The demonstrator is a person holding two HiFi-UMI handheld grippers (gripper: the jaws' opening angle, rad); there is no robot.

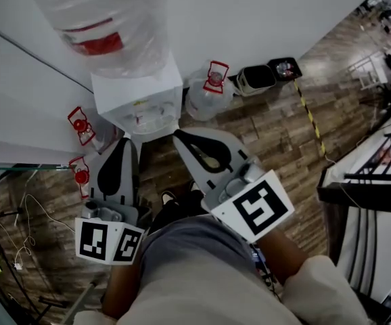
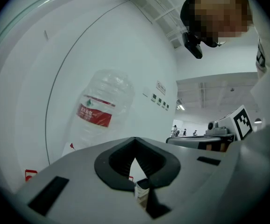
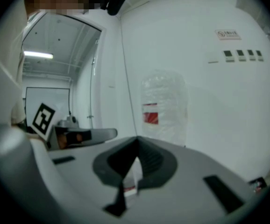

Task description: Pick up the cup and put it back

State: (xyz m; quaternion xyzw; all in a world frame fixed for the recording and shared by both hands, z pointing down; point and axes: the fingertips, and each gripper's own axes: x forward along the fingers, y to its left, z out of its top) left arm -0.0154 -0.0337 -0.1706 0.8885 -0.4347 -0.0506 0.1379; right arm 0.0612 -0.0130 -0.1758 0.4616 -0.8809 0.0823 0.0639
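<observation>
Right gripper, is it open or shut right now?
Shut. In the right gripper view, the right gripper has its two dark-padded jaws meeting at the tips, with no gap between them.

Office/lab hall: water dispenser (image 1: 139, 99) by white wall (image 1: 249, 12), spare jugs (image 1: 204, 97) on wood floor (image 1: 277, 144) (hazard tape (image 1: 312, 122) too).

one water dispenser (image 1: 138, 107), one mounted bottle (image 1: 104, 19), three floor jugs (image 1: 203, 100) (image 1: 80, 124) (image 1: 80, 175), two hand-held grippers (image 1: 124, 144) (image 1: 182, 137).

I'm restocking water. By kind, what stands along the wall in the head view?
Water dispenser: 1
Jug on the dispenser: 1
Red-capped jugs on the floor: 3
Black bins: 2
Total: 7
</observation>
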